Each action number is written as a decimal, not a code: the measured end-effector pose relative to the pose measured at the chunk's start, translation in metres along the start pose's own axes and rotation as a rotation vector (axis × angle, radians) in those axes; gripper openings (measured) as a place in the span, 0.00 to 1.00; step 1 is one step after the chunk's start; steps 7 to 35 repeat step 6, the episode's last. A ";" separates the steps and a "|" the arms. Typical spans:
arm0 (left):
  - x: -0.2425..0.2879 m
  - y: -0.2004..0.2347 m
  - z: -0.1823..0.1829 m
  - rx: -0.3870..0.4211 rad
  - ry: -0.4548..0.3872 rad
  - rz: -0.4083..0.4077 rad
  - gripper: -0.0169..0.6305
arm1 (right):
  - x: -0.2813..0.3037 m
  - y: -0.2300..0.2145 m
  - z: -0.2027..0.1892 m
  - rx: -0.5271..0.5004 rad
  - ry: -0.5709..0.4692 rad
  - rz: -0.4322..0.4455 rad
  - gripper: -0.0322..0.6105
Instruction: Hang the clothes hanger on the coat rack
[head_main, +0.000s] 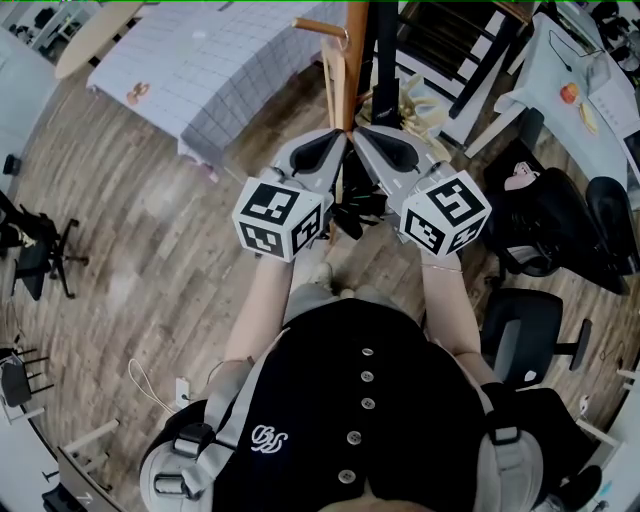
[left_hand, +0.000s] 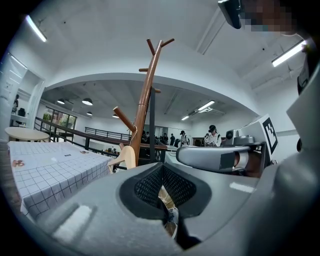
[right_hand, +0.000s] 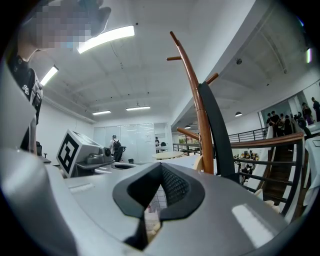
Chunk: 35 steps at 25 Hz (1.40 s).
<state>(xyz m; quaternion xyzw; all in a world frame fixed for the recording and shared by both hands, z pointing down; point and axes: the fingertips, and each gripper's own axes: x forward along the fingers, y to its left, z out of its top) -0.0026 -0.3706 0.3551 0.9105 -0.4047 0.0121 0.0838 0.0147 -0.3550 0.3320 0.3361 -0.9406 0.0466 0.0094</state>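
So, head view puts your left gripper (head_main: 338, 138) and right gripper (head_main: 365, 135) side by side before the coat rack (head_main: 357, 50), left gripper view shows jaws together, empty, with the clothes hanger (left_hand: 127, 156) on a peg (left_hand: 123, 120), and right gripper view shows jaws together, empty, so hanging looks done and you need only back off clear.

Pale wood-plank floor (head_main: 150, 250). Checked-cloth table (head_main: 210, 60) at upper left, round table (head_main: 95, 35) beyond. Black office chairs (head_main: 535, 335) to right. White ceiling (right_hand: 150, 75), strip lights (right_hand: 105, 37); dark railing (left_hand: 65, 131) behind checked-cloth table.

brown coat rack (left_hand: 143, 107), pale wood hanger (left_hand: 127, 156), grid-checked white tablecloth (left_hand: 50, 172)
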 end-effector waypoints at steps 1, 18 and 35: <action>0.000 0.000 0.000 -0.002 -0.002 -0.001 0.02 | 0.000 0.000 0.000 -0.001 0.001 -0.001 0.05; -0.002 0.001 -0.004 -0.007 0.008 -0.002 0.03 | 0.000 0.001 -0.003 -0.003 0.005 -0.002 0.05; -0.002 0.001 -0.004 -0.007 0.008 -0.002 0.03 | 0.000 0.001 -0.003 -0.003 0.005 -0.002 0.05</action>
